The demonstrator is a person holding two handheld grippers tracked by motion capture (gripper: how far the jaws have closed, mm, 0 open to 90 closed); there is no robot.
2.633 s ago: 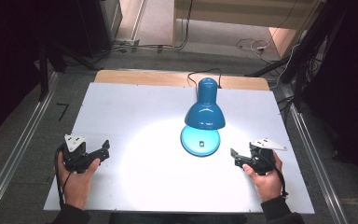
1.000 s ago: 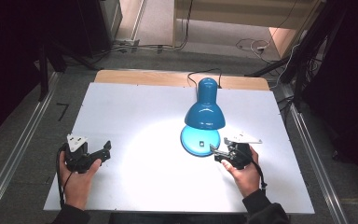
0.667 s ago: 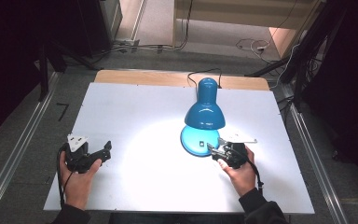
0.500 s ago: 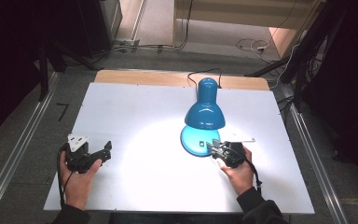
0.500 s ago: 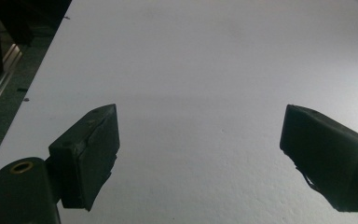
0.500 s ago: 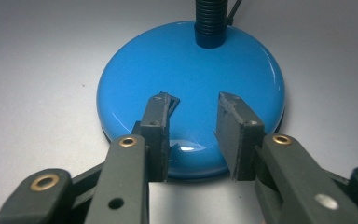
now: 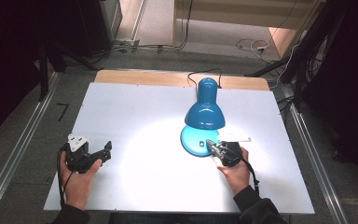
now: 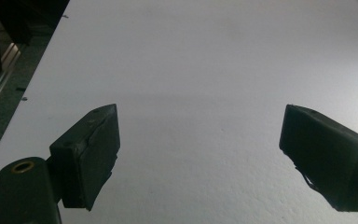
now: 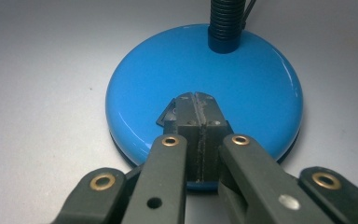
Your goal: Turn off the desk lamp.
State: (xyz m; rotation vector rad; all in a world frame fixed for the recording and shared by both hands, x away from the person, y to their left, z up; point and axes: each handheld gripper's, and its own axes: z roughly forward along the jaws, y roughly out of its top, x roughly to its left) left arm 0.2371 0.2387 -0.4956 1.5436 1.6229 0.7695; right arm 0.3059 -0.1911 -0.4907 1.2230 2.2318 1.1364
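Both jaws of the right gripper (image 9: 196, 100) meet over the blue lamp base (image 9: 256, 79); left gripper (image 7: 103, 150) gapes wide.

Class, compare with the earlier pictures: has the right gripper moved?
Yes. The right gripper moved left across the table to the lamp base, its jaws now shut over it.

A white desk (image 7: 135, 112) with a wooden far edge stands on grey floor (image 7: 23, 140). Metal rails (image 7: 9, 163) flank the desk; cables (image 7: 251, 44) lie beyond it. The surroundings are dark.
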